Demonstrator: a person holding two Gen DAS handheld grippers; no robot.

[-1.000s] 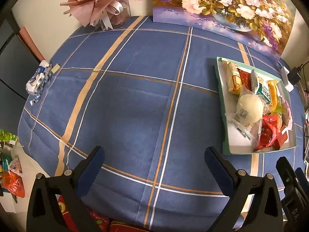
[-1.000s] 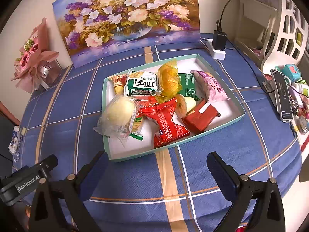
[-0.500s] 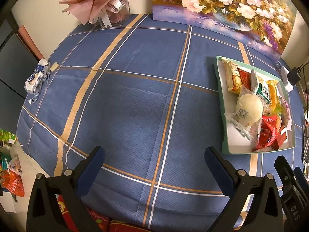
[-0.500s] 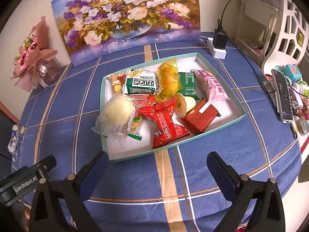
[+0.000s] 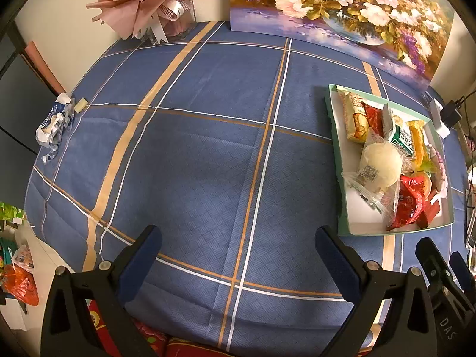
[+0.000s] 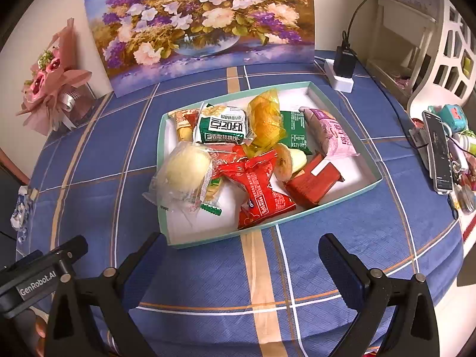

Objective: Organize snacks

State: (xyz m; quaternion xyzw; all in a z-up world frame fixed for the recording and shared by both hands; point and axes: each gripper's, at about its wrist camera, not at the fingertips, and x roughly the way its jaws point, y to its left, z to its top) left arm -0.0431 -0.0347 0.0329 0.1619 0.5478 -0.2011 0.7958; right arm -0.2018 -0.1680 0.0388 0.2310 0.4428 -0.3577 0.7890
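A teal-rimmed white tray (image 6: 369,183) sits on the blue plaid tablecloth and holds several wrapped snacks: a round pale bun in clear wrap (image 6: 187,169), a red packet (image 6: 258,187), a green and white packet (image 6: 223,126), a yellow wrapped one (image 6: 264,116) and a pink packet (image 6: 333,134). My right gripper (image 6: 239,253) is open and empty, just in front of the tray's near edge. My left gripper (image 5: 238,248) is open and empty over bare cloth, left of the tray (image 5: 334,136).
A flower painting (image 6: 202,20) leans on the wall behind the tray. A pink bouquet (image 5: 151,3) stands at the back left. A crumpled blue-white wrapper (image 5: 53,122) lies at the left table edge. A charger (image 6: 343,68), phone (image 6: 438,151) and clutter are at the right.
Both views shift slightly: the tray and table sit a little lower in the frames than a second ago. Both grippers stay open and empty.
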